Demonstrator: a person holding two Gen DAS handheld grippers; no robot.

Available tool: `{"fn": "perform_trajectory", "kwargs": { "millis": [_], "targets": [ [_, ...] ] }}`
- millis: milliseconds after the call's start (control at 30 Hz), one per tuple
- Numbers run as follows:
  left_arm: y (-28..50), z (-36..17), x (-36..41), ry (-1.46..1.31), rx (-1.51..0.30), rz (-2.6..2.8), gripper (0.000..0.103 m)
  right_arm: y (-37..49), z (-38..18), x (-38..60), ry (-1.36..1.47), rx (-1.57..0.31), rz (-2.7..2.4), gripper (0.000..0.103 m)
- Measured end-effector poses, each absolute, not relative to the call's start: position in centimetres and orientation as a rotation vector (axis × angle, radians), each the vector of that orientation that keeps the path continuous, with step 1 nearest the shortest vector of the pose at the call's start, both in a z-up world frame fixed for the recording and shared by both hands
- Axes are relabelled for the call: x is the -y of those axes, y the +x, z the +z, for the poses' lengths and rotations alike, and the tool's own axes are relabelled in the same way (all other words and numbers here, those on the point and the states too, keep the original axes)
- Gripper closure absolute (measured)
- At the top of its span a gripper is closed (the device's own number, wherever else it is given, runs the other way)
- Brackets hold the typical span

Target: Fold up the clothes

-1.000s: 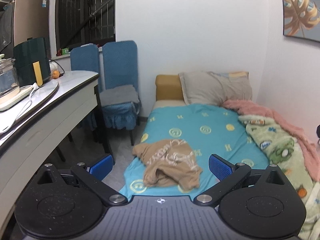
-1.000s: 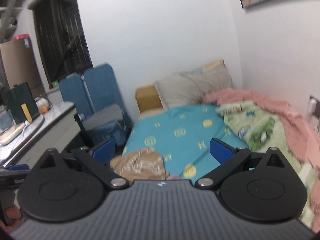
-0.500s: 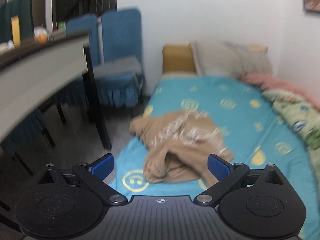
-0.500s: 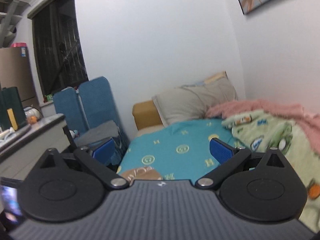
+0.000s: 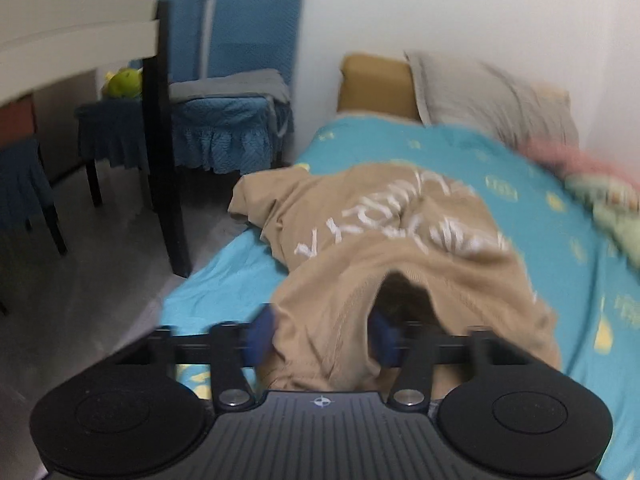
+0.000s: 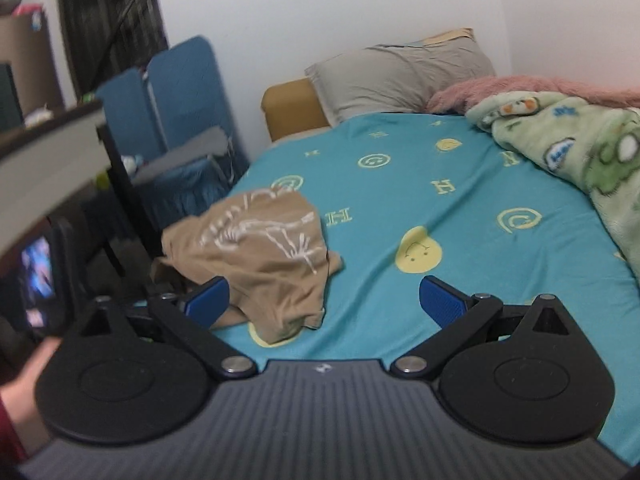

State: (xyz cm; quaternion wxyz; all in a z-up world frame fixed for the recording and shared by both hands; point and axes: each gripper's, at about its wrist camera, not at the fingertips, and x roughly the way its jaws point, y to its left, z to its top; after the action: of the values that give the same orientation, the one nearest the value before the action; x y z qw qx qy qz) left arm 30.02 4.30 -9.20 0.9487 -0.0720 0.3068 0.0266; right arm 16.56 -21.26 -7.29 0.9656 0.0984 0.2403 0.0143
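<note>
- Crumpled tan printed t-shirt [image 5: 384, 240] is bunched at the near left edge of the teal patterned bedsheet [image 6: 460, 208].
- Its near hem looks pinched by the left gripper [image 5: 322, 332], so the first grab seems underway.
- Right gripper [image 6: 324, 300] is held spread wide, empty; a second edge probably gets grabbed next.

A teal bedsheet [image 6: 460, 200] printed with yellow smiley faces and letters filled the centre of the right wrist view. A grey pillow [image 6: 400, 76] lay at upper centre against a mustard headboard [image 6: 290, 108]. A green cartoon blanket [image 6: 568, 152] and pink fleece [image 6: 532, 88] were bunched at right. Two blue-covered chairs [image 5: 236, 80] stood at upper left, beside a white-topped desk [image 5: 76, 48] with a black leg.
</note>
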Motion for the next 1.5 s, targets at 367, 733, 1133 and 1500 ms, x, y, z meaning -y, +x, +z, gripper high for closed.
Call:
{"fn": "perform_trajectory", "kwargs": {
  "millis": [367, 733, 1133, 1500],
  "targets": [
    [22.5, -1.1, -4.4, -0.109, -0.349, -0.218, 0.098, 18.5, -10.8, 18.0, 0.088, -0.493, 0.068, 0.0],
    [15.6, 4.1, -6.2, -0.169, -0.256, -0.338, 0.098, 17.1, -9.4, 10.7, 0.133, -0.504, 0.118, 0.0],
    [17.1, 0.8, -11.3, -0.345, -0.36, -0.324, 0.098, 19.1, -7.9, 8.9, 0.16, -0.559, -0.154, 0.0],
    [14.8, 2.9, -7.2, -0.332, -0.286, -0.546, 0.099, 16.8, -1.0, 18.5, 0.145, -0.456, -0.258, 0.0]
  ]
}}
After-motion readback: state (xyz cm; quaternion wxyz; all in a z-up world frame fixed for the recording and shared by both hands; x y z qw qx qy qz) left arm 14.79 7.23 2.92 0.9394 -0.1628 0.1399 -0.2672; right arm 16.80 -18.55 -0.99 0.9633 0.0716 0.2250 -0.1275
